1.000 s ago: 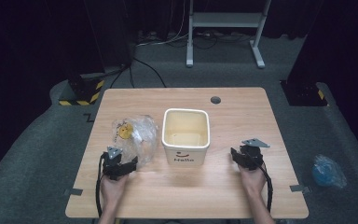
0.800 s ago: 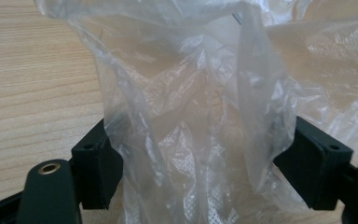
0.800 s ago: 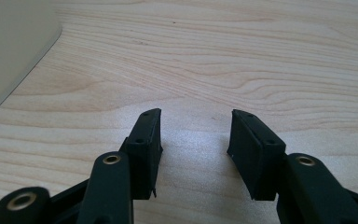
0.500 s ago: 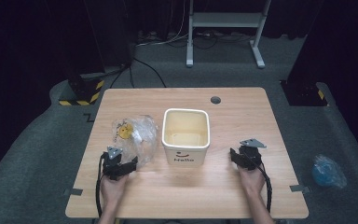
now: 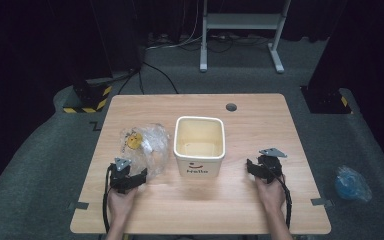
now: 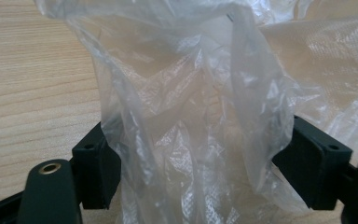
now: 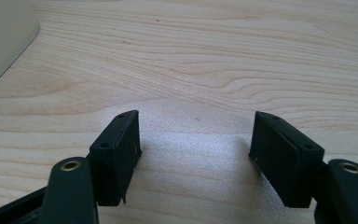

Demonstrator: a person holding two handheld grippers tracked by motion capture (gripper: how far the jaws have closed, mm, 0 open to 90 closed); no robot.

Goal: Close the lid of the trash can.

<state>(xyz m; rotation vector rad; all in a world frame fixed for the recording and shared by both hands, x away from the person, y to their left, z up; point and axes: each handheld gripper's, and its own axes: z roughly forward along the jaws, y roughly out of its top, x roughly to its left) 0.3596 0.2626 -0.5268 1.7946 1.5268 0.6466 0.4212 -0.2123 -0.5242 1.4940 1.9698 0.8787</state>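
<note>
Two tongs low on the surface (image 5: 260, 107). The left tongs (image 5: 141, 176) stand wide with the clear plastic bag (image 5: 147, 147) bunched between the jaws, pads not yet pressing; best to close on a thick fold so it won't slip. The bag lies just left of the cream bin (image 5: 200, 145). The right tongs (image 5: 250, 166), jaws just opening, are spread and empty right of the bin.

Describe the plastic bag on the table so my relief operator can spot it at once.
Start at the wooden table and find the cream bucket at its middle. Just left of it lies the clear, crumpled plastic bag, with something yellow inside. Its near edge sits between the left claw's open jaws.
</note>
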